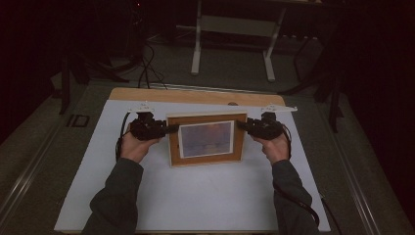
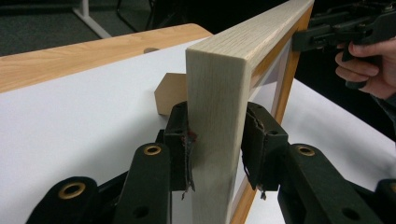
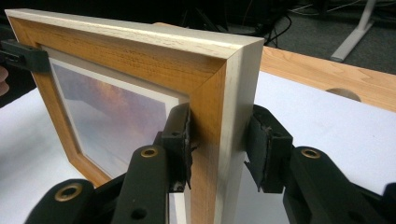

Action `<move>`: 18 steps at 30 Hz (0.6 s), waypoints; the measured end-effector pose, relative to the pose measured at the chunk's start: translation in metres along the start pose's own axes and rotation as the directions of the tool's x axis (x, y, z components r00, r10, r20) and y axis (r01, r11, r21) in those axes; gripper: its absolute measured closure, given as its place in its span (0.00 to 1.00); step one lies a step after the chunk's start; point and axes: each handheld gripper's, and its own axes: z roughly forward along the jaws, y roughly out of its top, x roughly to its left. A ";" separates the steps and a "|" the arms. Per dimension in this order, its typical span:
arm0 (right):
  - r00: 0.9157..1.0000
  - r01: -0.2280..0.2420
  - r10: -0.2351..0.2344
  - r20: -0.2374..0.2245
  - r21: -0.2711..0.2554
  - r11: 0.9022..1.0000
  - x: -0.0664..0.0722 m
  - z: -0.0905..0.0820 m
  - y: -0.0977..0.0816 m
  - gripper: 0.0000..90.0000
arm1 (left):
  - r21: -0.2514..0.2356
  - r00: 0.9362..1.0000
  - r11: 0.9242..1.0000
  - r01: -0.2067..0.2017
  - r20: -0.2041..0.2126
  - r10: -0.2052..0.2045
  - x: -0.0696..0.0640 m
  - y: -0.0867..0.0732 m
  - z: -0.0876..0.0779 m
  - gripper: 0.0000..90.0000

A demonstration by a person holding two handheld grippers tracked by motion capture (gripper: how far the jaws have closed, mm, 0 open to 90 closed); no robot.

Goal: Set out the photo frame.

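High view, claws clamping picture frame

Both forearms wear dark grey-green sleeves. The left gripper and right gripper are matte black, their jaw links set with brass-ringed rivet holes, worn ragged pads at the tips, black cables trailing behind.

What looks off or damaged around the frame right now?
The picture frame looks intact and stands upright. The pad linings look frayed on the left gripper and the right gripper, which straddle its two side edges.
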 end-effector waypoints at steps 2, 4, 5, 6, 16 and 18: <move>1.000 -0.006 0.006 0.004 -0.003 1.000 0.000 -0.001 -0.001 0.70 | -0.005 1.000 1.000 0.002 0.009 -0.001 0.001 0.000 0.001 0.74; 1.000 -0.012 0.012 0.011 -0.007 1.000 0.001 -0.003 -0.003 0.70 | -0.012 1.000 1.000 0.004 0.018 -0.003 0.002 0.000 0.003 0.74; 1.000 -0.016 0.016 0.013 -0.009 1.000 0.001 -0.004 -0.004 0.70 | -0.014 1.000 1.000 0.003 0.023 -0.003 0.003 0.000 0.004 0.74; 1.000 -0.019 0.019 0.017 -0.009 1.000 0.002 -0.005 -0.005 0.70 | -0.017 1.000 1.000 0.005 0.027 -0.004 0.003 -0.001 0.005 0.74; 0.999 -0.041 0.041 0.026 0.005 0.999 0.003 -0.011 -0.007 0.70 | -0.023 0.998 0.999 0.025 0.053 -0.023 0.007 0.000 0.009 0.73; 0.999 -0.045 0.045 0.030 0.010 0.999 0.004 -0.012 -0.007 0.70 | -0.022 0.998 0.999 0.031 0.058 -0.029 0.008 0.000 0.010 0.73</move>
